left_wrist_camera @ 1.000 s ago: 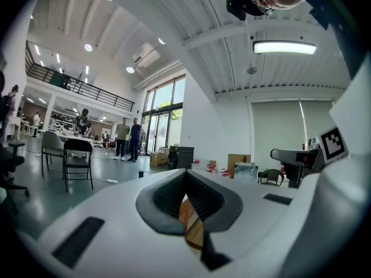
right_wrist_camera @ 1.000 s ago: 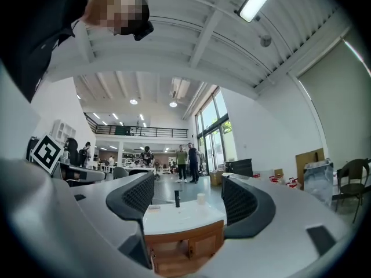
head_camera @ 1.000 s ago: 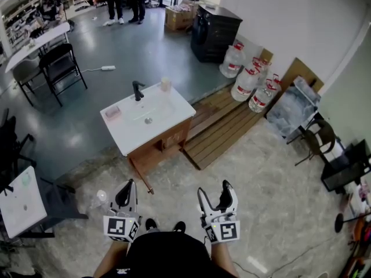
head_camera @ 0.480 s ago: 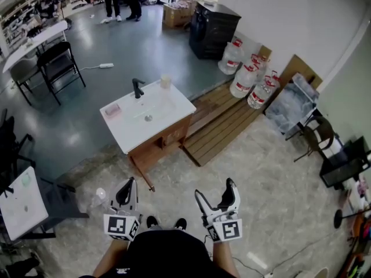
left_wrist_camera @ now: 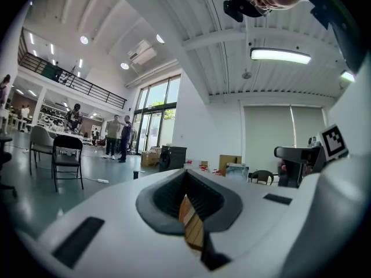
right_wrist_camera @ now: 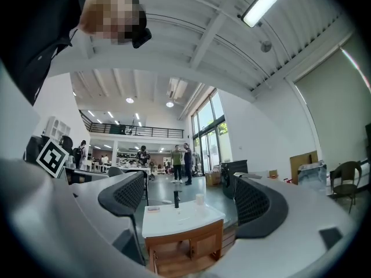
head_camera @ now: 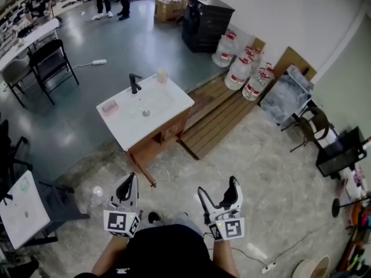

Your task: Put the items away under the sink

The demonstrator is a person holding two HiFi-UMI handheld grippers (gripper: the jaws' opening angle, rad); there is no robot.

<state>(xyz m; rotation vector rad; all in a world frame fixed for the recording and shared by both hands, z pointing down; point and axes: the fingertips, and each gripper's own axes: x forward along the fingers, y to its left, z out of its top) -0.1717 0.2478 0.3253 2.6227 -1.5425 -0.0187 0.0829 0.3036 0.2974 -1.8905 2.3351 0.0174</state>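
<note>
We hold both grippers well short of the sink cabinet [head_camera: 133, 129], on its near side. The left gripper [head_camera: 126, 185] has its jaws pressed together on nothing, and the right gripper [head_camera: 217, 187] has its jaws wide apart and empty. A cup [head_camera: 162, 75] and a pink soap dish [head_camera: 109, 106] sit on the cabinet's top, either side of the black tap [head_camera: 134, 83].

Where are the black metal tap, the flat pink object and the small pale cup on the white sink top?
Black metal tap [head_camera: 134, 83]: head view, on its upright stem.
Flat pink object [head_camera: 109, 106]: head view, on its middle.
Small pale cup [head_camera: 162, 76]: head view, on its side wall.
</note>
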